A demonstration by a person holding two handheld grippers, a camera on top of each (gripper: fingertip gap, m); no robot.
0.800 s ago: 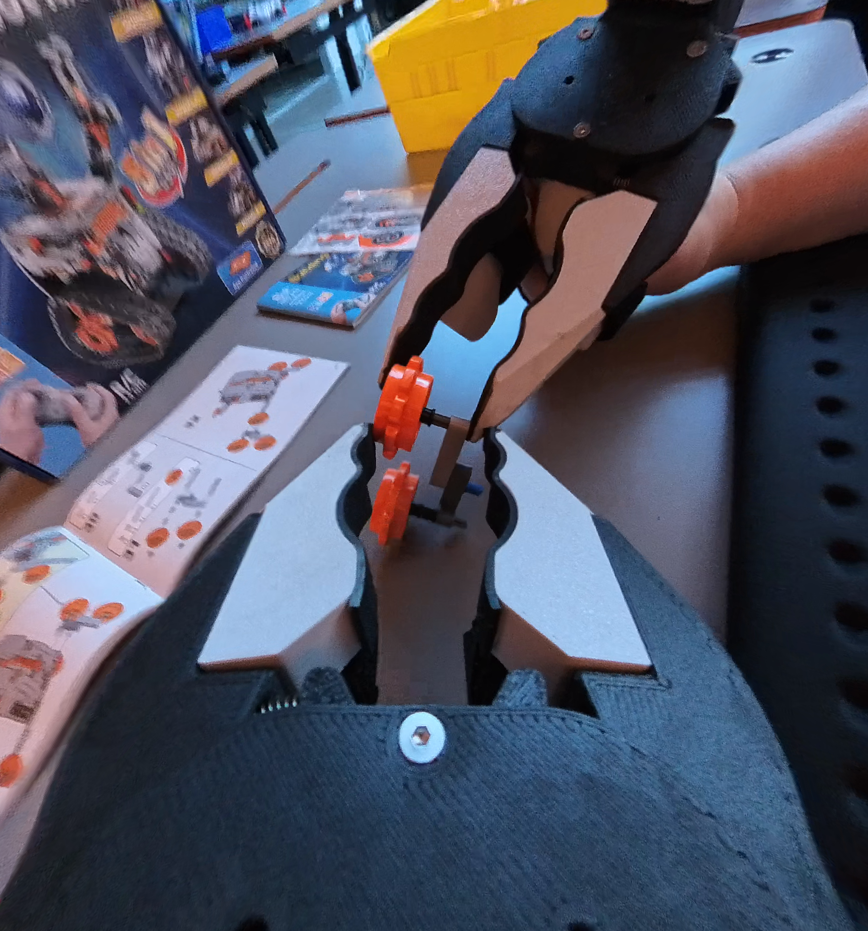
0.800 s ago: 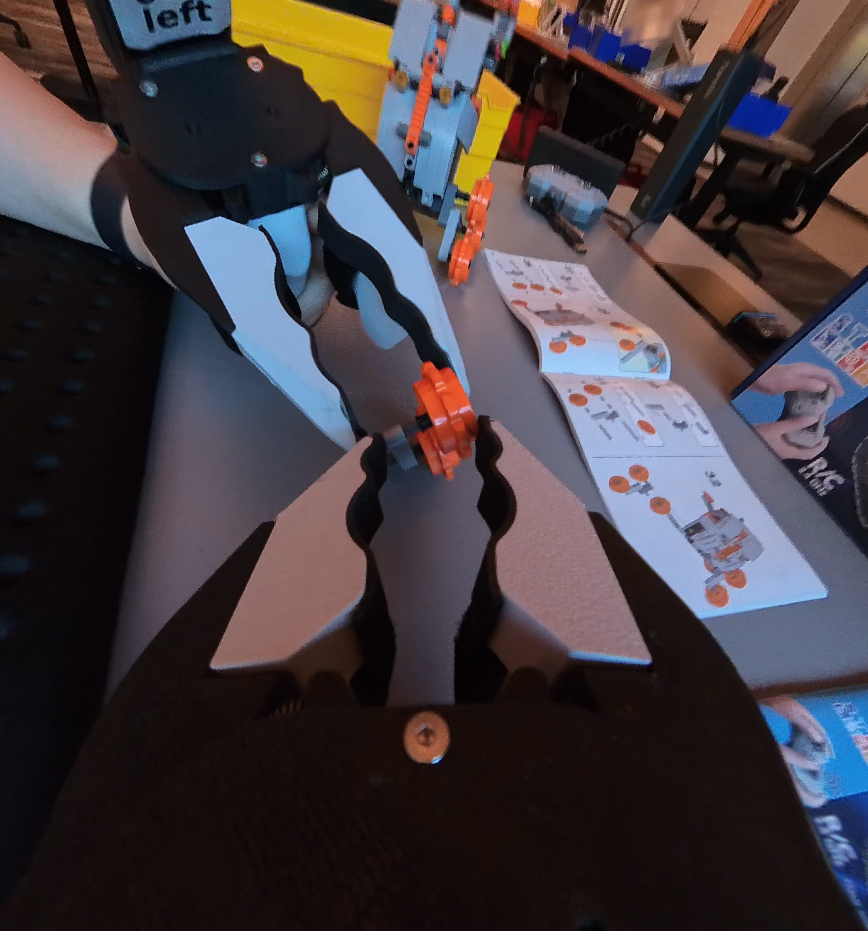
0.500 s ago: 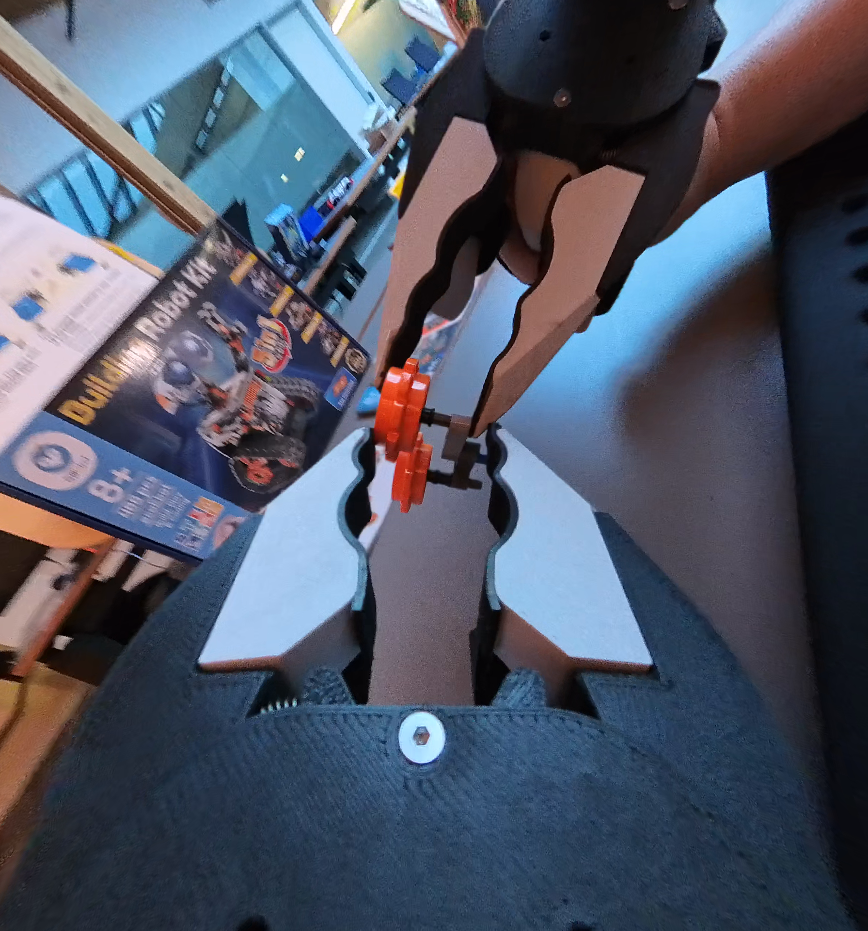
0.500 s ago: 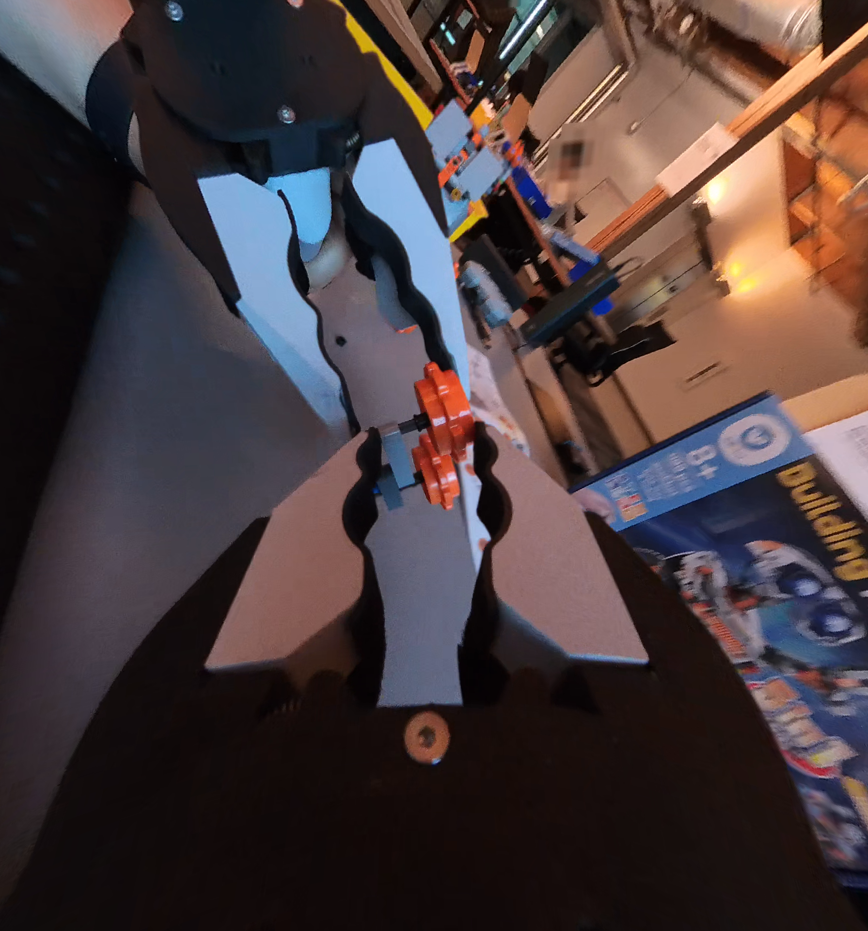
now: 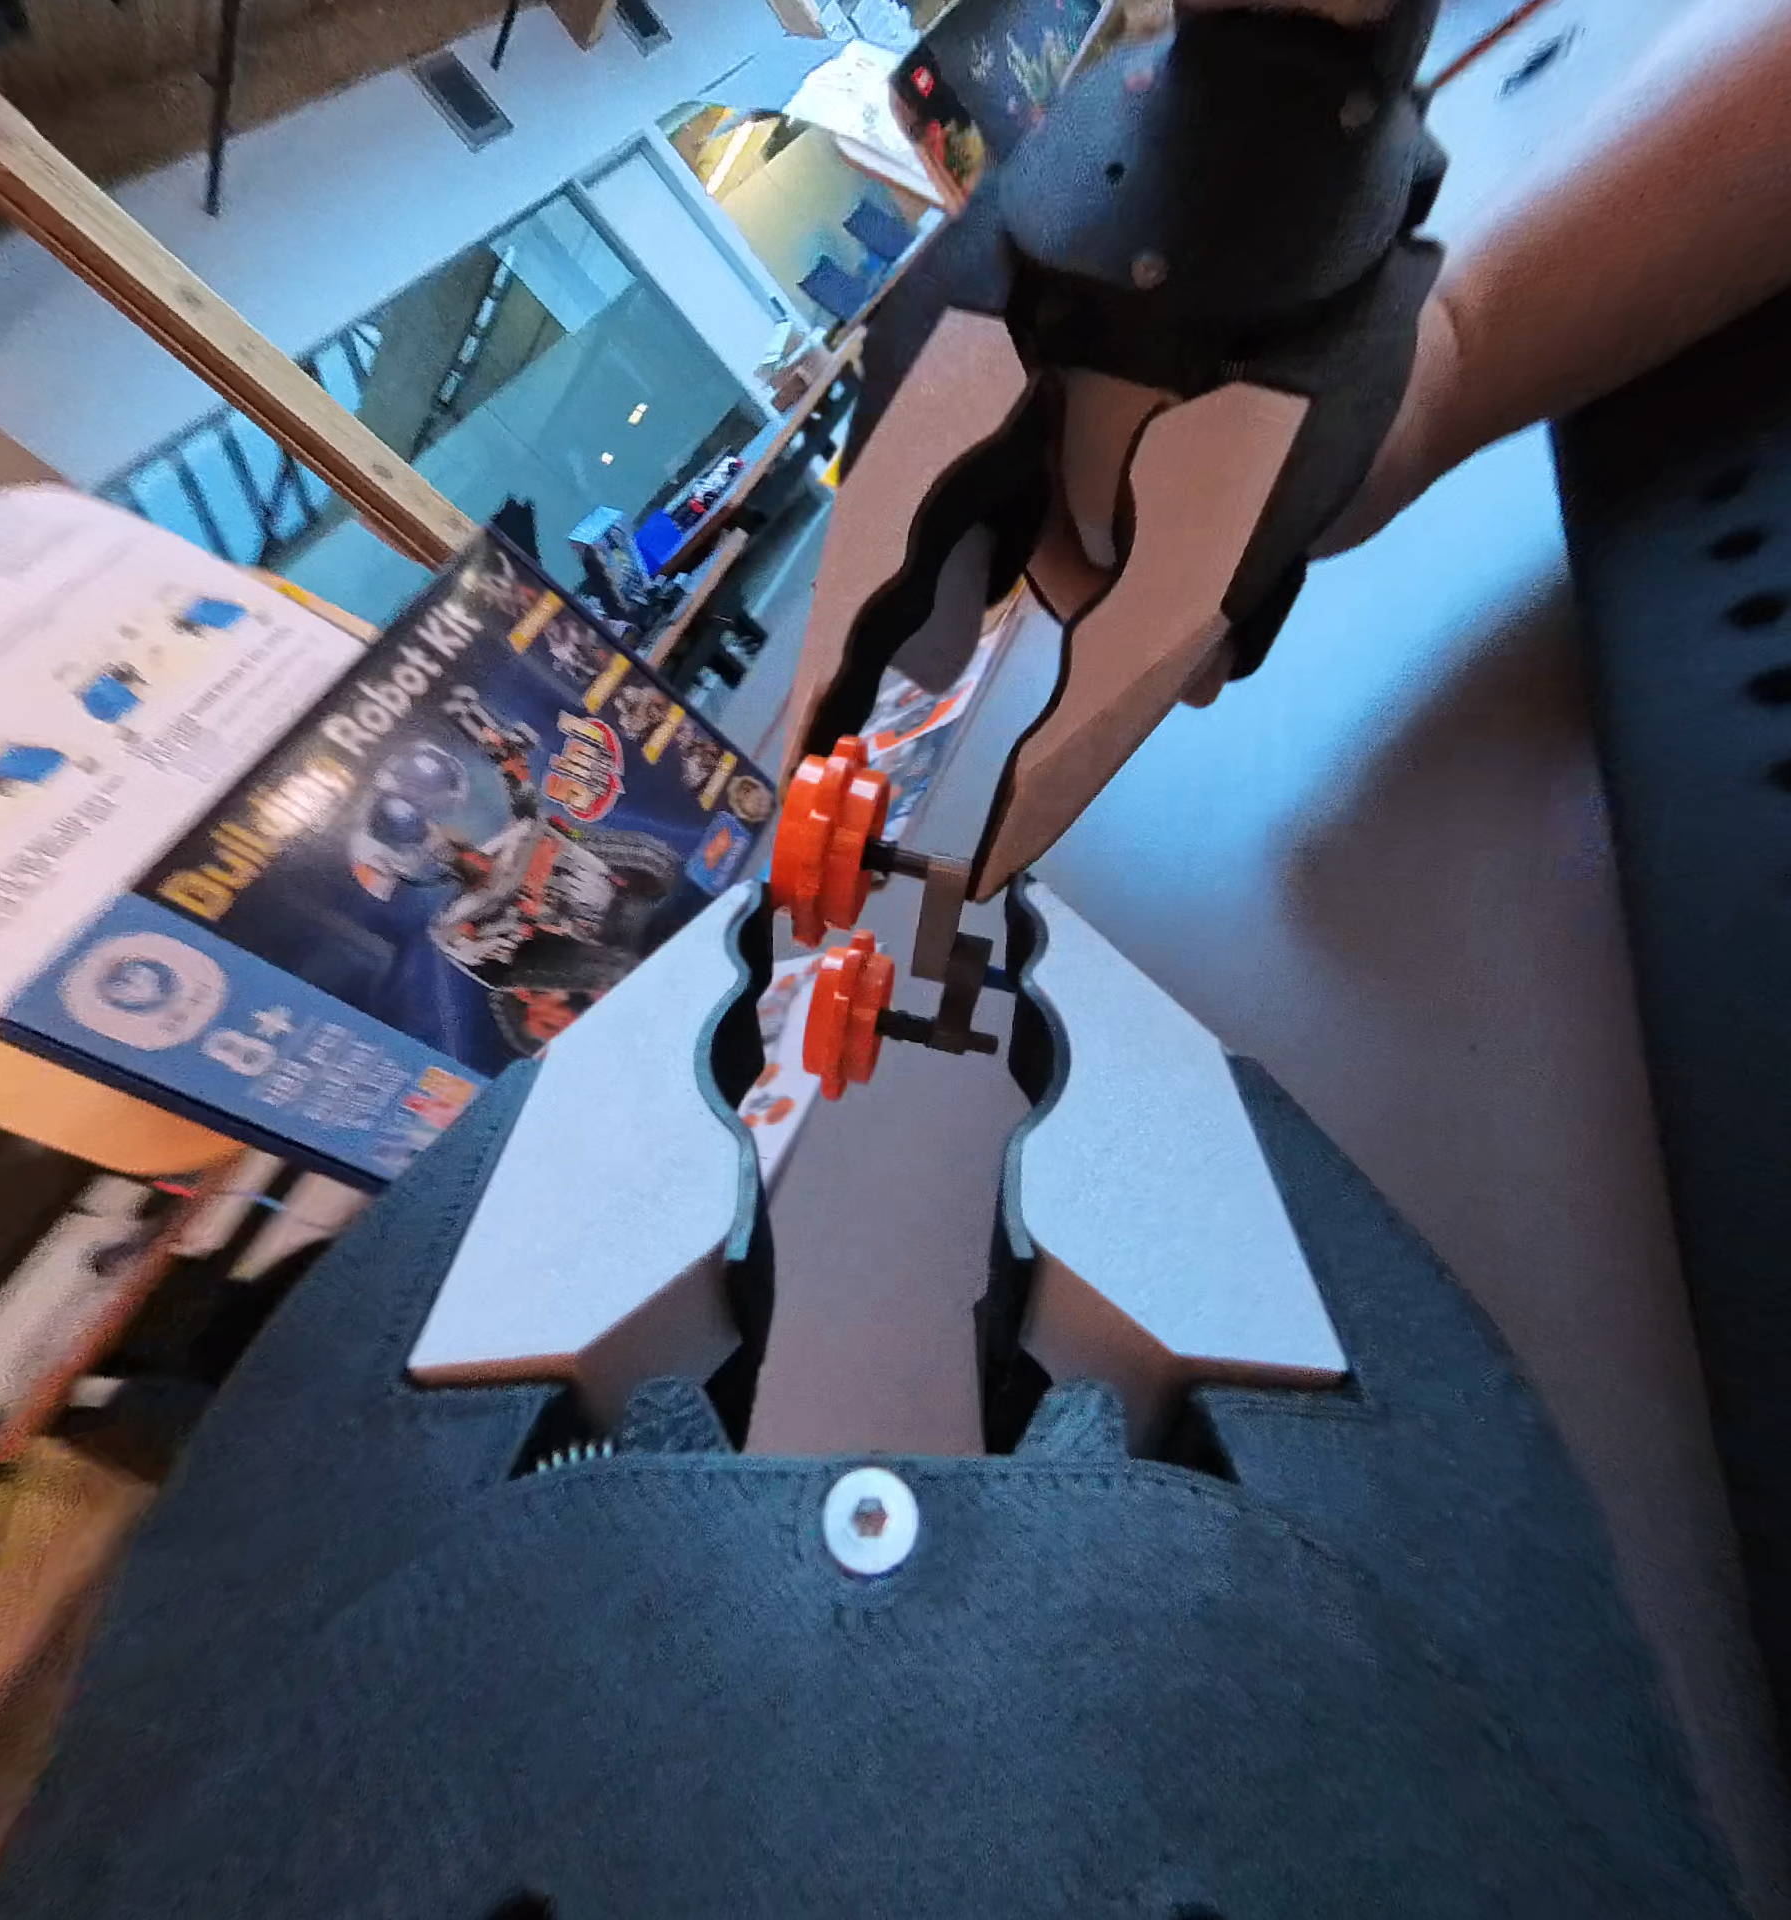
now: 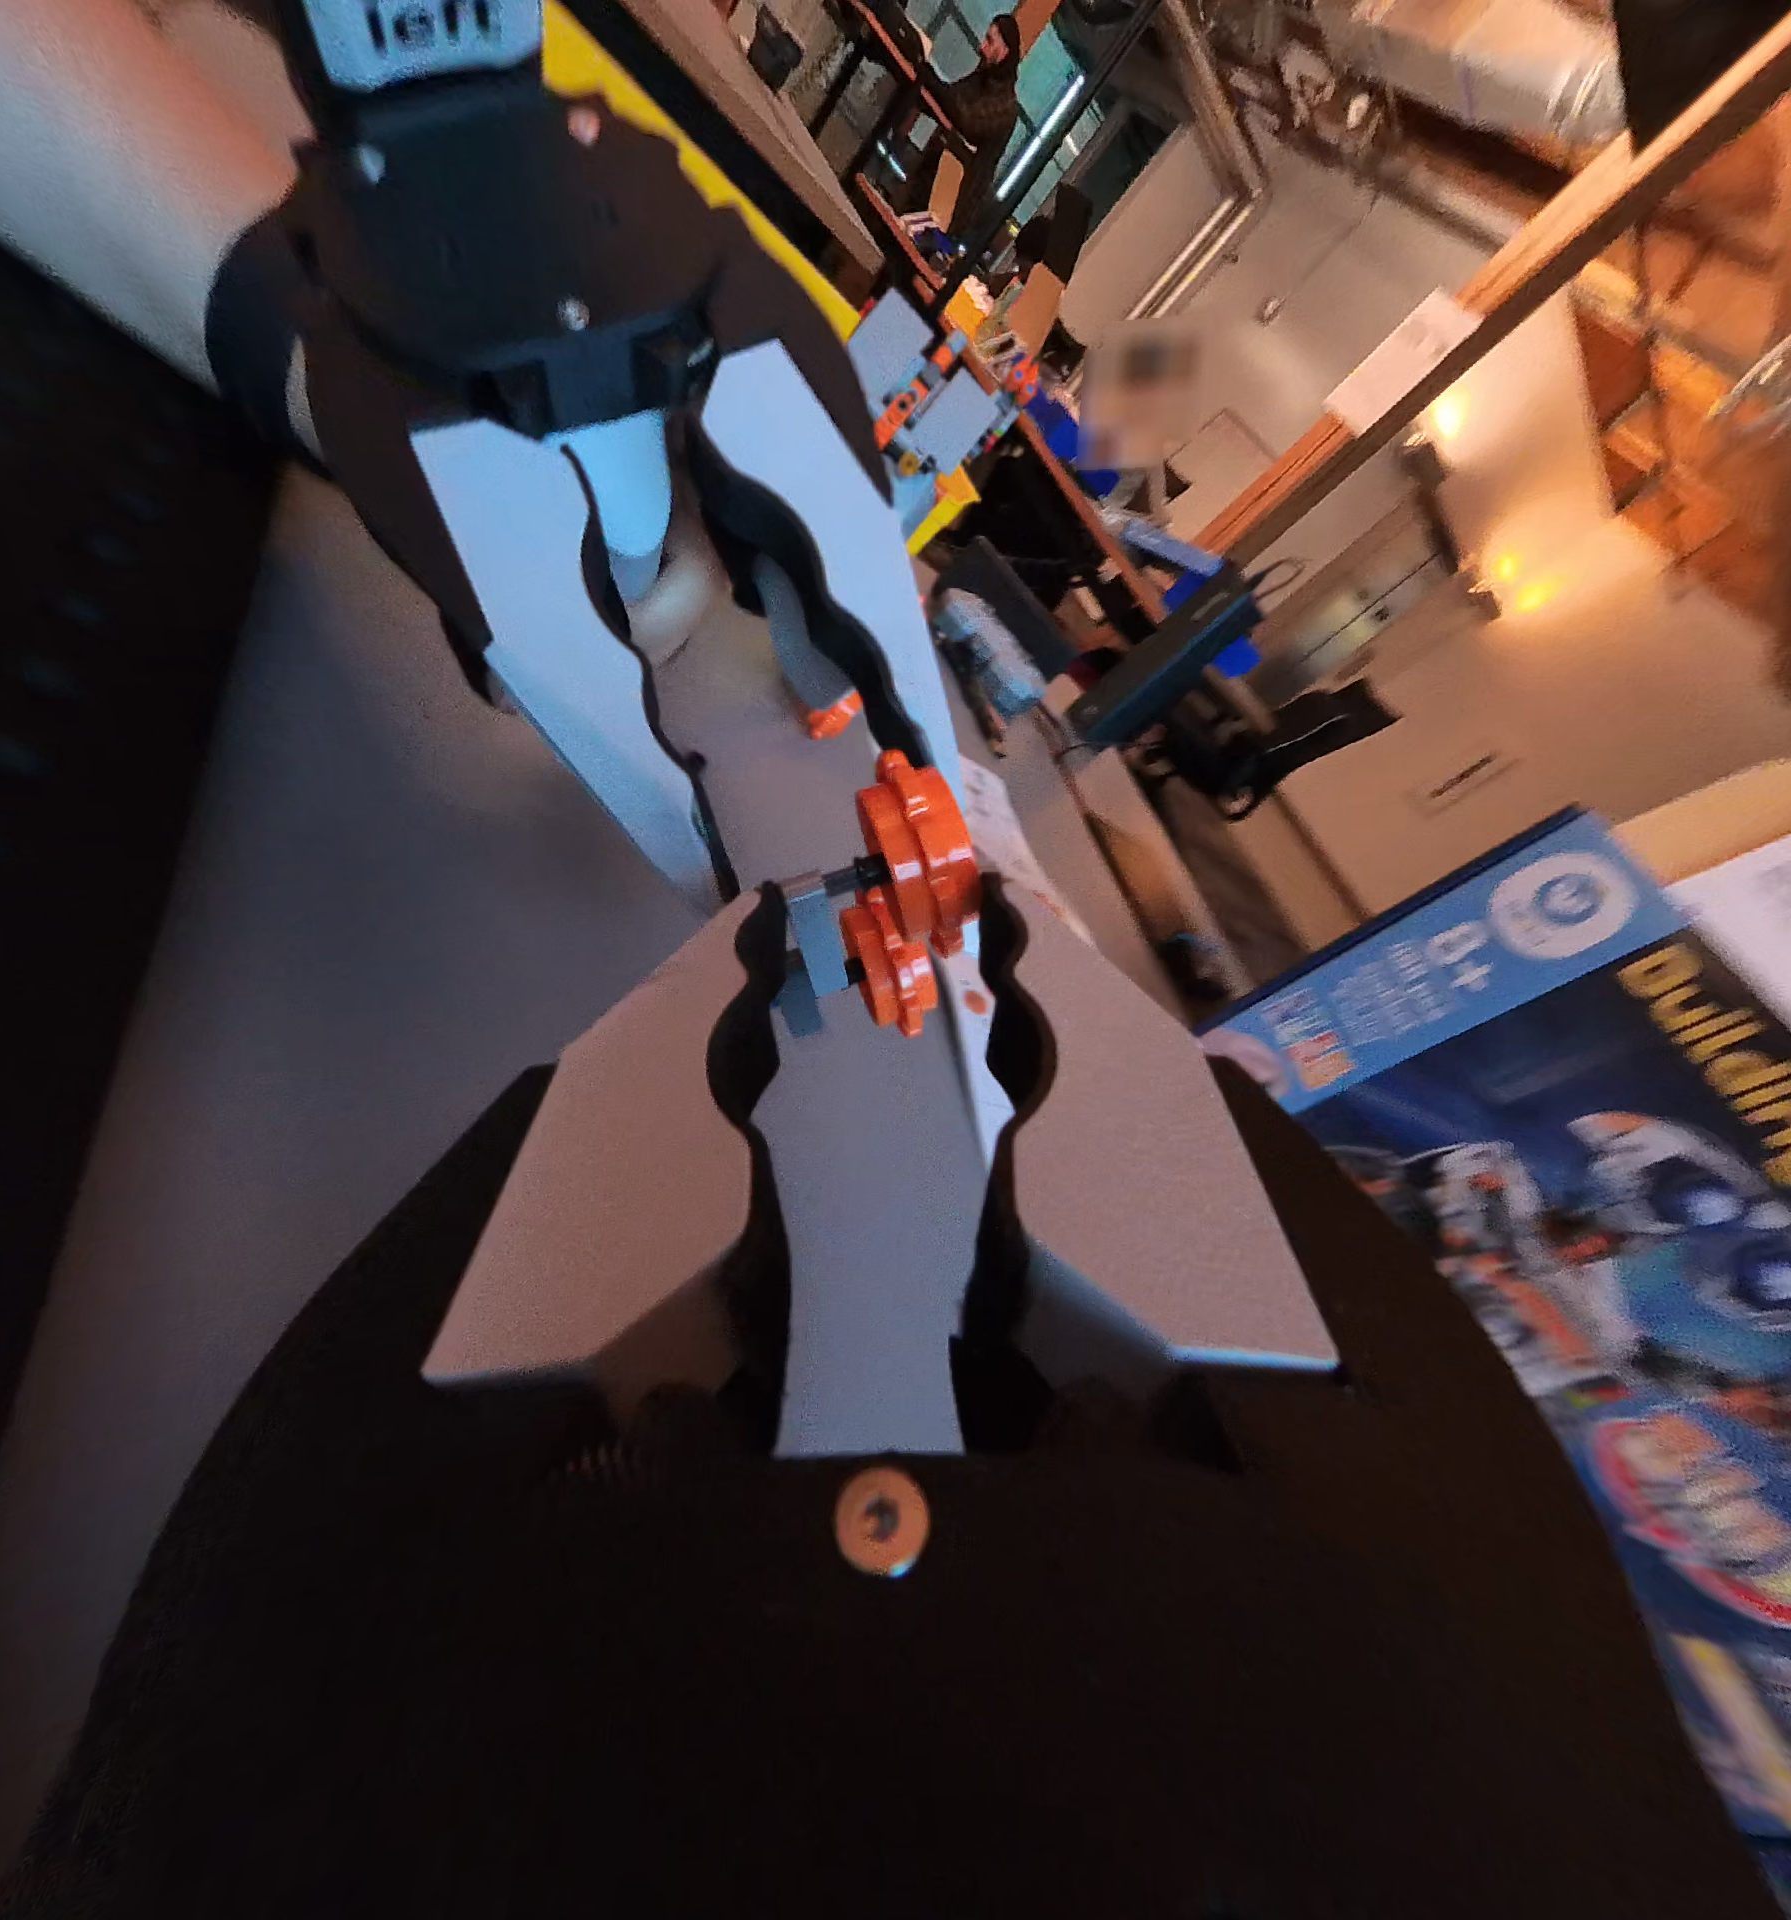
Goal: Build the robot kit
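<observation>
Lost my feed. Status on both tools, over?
Left tool shut on gear assembly. Right tool grips same piece, from opposite. Kit box off to side, not touching.

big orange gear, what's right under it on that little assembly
A smaller orange gear sits just below the big orange gear, both on dark axles in a grey beam. Whether their teeth mesh is unclear.

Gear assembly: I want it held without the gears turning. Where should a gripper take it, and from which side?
Probably the grey beam of the gear assembly, pinched across its narrow edges, approaching from its gear-free back face: both orange gears stick out on axles from the other face and would likely spin under pressure.
</observation>
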